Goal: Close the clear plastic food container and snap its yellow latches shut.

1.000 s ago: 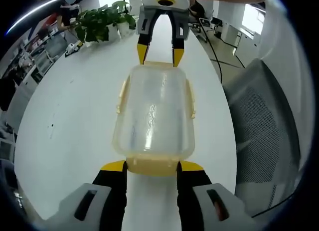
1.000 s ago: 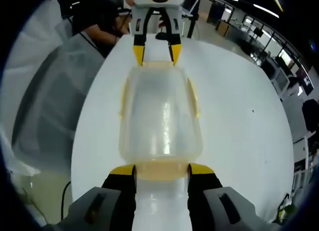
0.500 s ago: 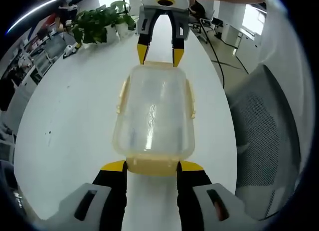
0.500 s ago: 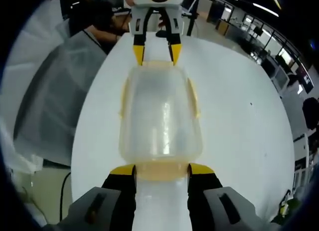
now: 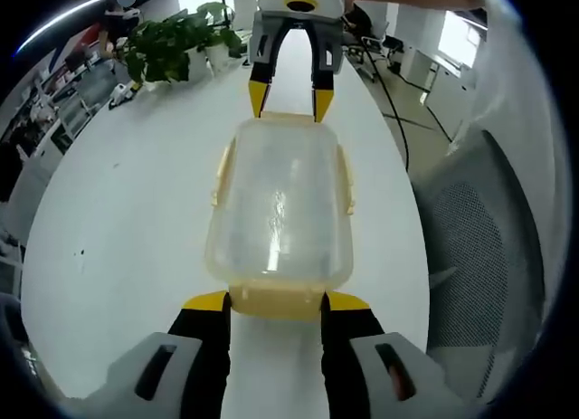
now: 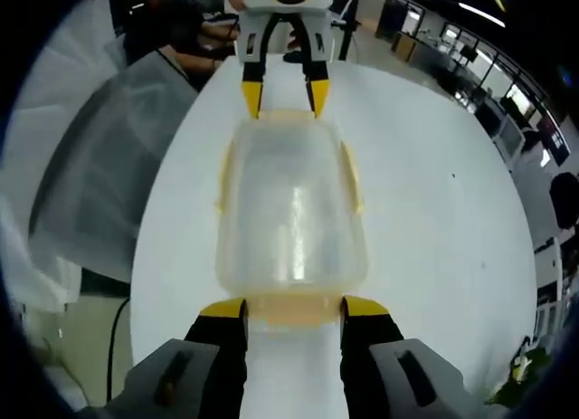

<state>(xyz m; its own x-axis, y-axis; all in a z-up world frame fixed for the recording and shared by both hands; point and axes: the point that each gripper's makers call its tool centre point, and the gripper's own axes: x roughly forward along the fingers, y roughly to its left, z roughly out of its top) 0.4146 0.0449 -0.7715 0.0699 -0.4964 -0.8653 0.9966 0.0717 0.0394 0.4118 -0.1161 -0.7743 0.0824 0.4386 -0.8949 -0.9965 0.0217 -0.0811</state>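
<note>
The clear plastic container (image 5: 279, 202) with its lid on lies lengthwise between my two grippers over the white table (image 5: 136, 184). My left gripper (image 5: 276, 303) is shut on the container's near end, its jaws on either side of the yellow end latch (image 5: 276, 301). My right gripper (image 5: 288, 107) holds the far end the same way. In the right gripper view the container (image 6: 289, 211) runs from my right gripper (image 6: 294, 310) up to the left gripper (image 6: 281, 100). Yellow side latches (image 5: 346, 179) stand slightly out from the long sides.
A potted plant (image 5: 172, 43) stands at the far end of the table. A grey mesh chair (image 5: 479, 247) sits close to the table's edge, also seen as the chair (image 6: 99, 193) in the right gripper view. Office desks lie beyond.
The background has slid a little in both views, while the container and both grippers keep their places relative to each other. Both grips are unchanged.
</note>
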